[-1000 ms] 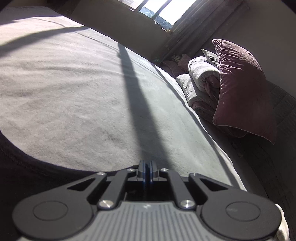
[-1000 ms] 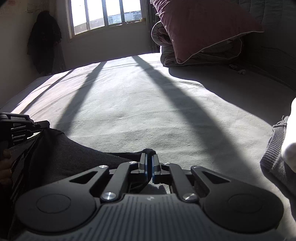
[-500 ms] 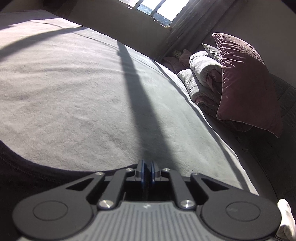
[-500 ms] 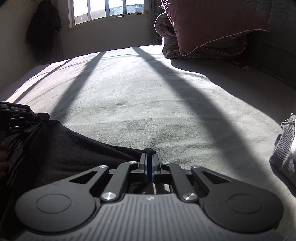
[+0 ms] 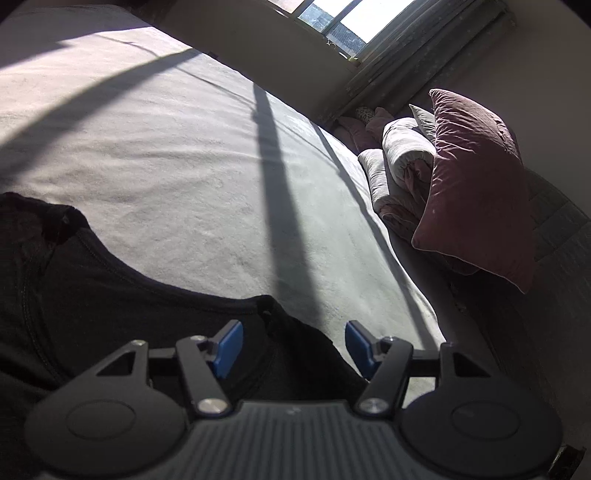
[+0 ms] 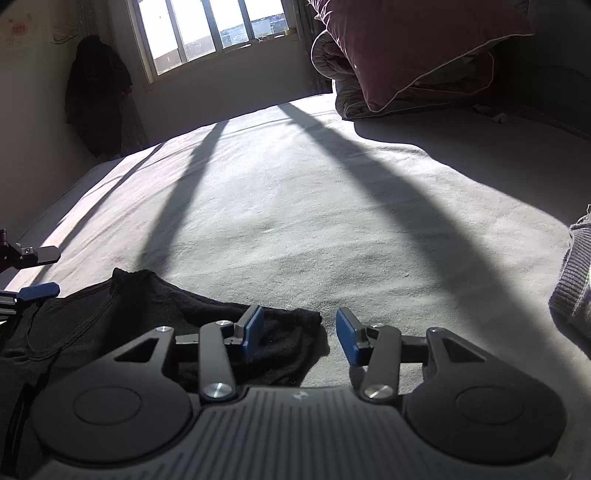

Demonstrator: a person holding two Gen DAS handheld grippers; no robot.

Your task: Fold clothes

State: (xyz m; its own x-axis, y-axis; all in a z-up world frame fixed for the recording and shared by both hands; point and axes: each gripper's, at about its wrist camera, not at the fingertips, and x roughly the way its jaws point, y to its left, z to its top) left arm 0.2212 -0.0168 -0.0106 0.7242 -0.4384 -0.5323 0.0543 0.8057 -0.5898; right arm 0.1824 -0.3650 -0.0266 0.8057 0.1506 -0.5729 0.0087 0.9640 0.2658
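Note:
A black garment point(image 5: 110, 295) lies flat on the grey bed point(image 5: 192, 155), at the near edge of both views. My left gripper point(image 5: 291, 349) hovers open just above one corner of it, blue pads apart and holding nothing. In the right wrist view the same black garment point(image 6: 122, 314) spreads to the lower left, and my right gripper point(image 6: 299, 338) stands open over its right corner, also holding nothing. The left gripper's fingers point(image 6: 37, 254) show at that view's left edge, spread apart.
A maroon pillow point(image 5: 476, 184) leans on rolled bedding point(image 5: 402, 158) at the head of the bed. A grey knitted garment point(image 6: 572, 280) lies at the right edge. A window point(image 6: 218, 29) and a dark coat point(image 6: 99, 92) hanging on the wall stand beyond the bed.
Both grippers were shut on the black garment's edge; now both have opened and let it go. The garment has dropped flat onto the bed.

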